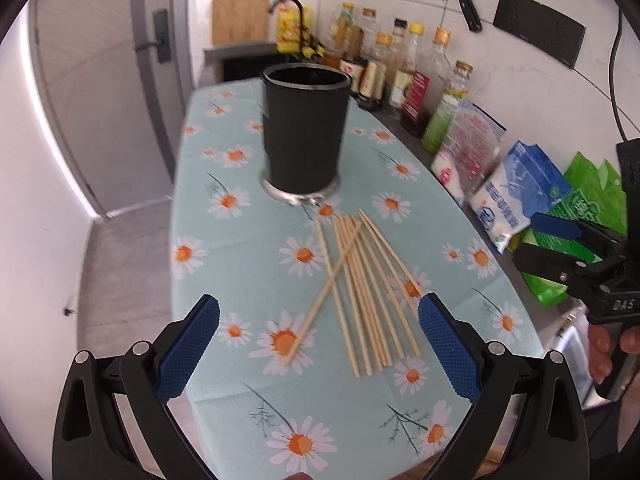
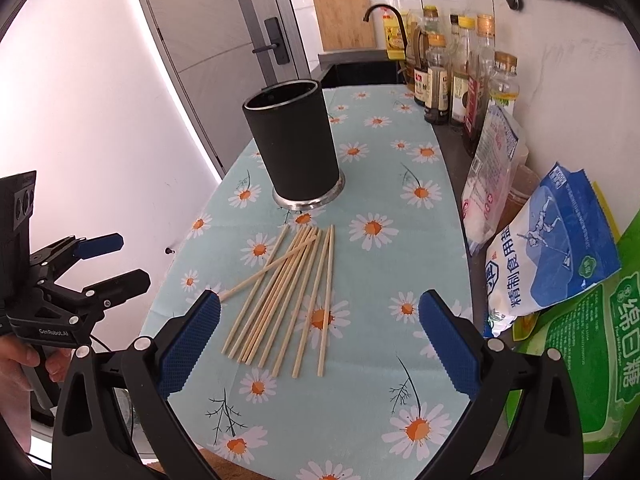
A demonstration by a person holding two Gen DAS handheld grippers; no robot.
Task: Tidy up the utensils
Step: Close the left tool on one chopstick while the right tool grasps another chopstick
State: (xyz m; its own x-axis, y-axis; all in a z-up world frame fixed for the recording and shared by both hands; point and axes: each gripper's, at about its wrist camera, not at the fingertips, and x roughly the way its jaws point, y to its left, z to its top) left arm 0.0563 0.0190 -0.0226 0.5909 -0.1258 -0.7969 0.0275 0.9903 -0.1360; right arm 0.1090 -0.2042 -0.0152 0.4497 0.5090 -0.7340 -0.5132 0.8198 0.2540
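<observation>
Several wooden chopsticks (image 1: pixel 362 288) lie loose in a fan on the daisy-print tablecloth (image 1: pixel 248 248), one crossing the others. They also show in the right wrist view (image 2: pixel 288 296). A black cylindrical utensil holder (image 1: pixel 305 130) on a metal base stands upright just beyond them; it also shows in the right wrist view (image 2: pixel 294 148). My left gripper (image 1: pixel 319 320) is open and empty, hovering over the near ends of the chopsticks. My right gripper (image 2: pixel 319 318) is open and empty, above the chopsticks' near ends. Each gripper appears in the other's view, left (image 2: pixel 116 260) and right (image 1: pixel 536 244).
Bottles of sauce and oil (image 1: pixel 416 80) line the wall at the back right. Bags of salt (image 2: pixel 552 248) and sugar (image 2: pixel 592 360) stand along the right edge. A sink with a black tap (image 2: pixel 384 24) and a cutting board (image 2: pixel 342 14) lie beyond the table. The table's left edge drops to the floor.
</observation>
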